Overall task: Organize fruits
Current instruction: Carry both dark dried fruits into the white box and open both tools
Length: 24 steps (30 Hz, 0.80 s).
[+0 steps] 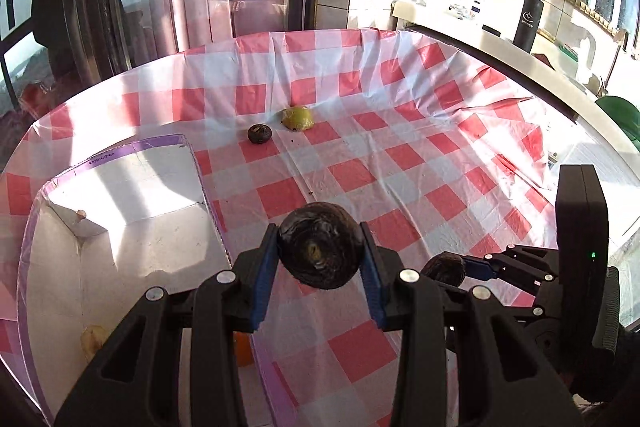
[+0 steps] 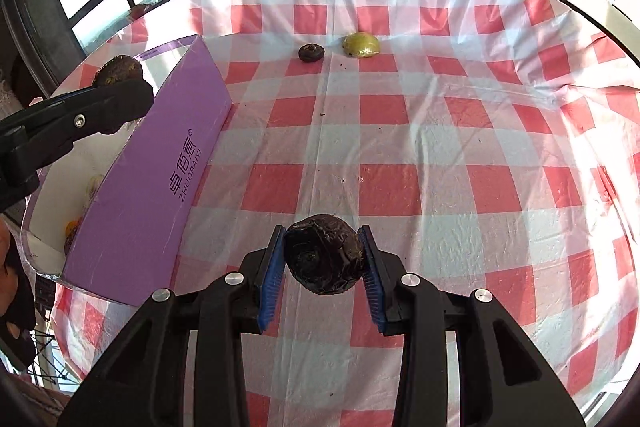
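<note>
Tablecloth of red-and-white checked plastic spreads beneath and ahead of both my claws. Next largest is the purple cardboard box with a white inside, just left of my right claw and lying below and left of my left claw. My left claw is closed about halfway on a wrinkled dark brown round fruit, held above the cloth at the box's right wall. My right claw grips a second wrinkled dark fruit the same way, over the cloth. Far ahead of both claws sit a yellow-green fruit piece and, just left of it, a small dark round fruit, close but apart.
</note>
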Available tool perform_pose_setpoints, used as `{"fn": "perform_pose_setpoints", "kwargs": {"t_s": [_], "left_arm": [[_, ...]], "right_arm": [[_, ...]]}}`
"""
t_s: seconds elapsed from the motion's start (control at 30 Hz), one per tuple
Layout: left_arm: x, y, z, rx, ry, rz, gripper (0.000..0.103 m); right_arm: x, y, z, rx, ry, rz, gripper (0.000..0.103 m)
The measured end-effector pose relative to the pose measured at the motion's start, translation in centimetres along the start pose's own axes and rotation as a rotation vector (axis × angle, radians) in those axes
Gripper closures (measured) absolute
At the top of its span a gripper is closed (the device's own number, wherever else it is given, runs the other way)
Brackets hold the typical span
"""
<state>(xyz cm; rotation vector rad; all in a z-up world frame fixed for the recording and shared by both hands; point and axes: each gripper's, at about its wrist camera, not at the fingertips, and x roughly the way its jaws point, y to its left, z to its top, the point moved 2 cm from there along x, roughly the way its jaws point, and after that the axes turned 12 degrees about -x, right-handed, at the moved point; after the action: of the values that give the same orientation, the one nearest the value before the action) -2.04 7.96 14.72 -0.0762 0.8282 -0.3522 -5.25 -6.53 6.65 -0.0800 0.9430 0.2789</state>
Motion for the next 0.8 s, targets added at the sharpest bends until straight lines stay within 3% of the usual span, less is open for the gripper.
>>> {"fn": "perform_pose_setpoints", "kwargs": {"t_s": [0.4, 0.8], "left_arm": [[-4.0, 6.3, 0.6, -0.034, -0.091, 0.0, 0.064], [-6.6, 13.0, -0.2, -0.132, -0.126, 0.058, 0.064]], "right_arm": [[-1.2, 5.2, 3.1, -0.028, -0.071, -0.007, 0.066], [-2.4, 14.2, 8.4, -0.234, -0.146, 0.08, 0.066]]}}
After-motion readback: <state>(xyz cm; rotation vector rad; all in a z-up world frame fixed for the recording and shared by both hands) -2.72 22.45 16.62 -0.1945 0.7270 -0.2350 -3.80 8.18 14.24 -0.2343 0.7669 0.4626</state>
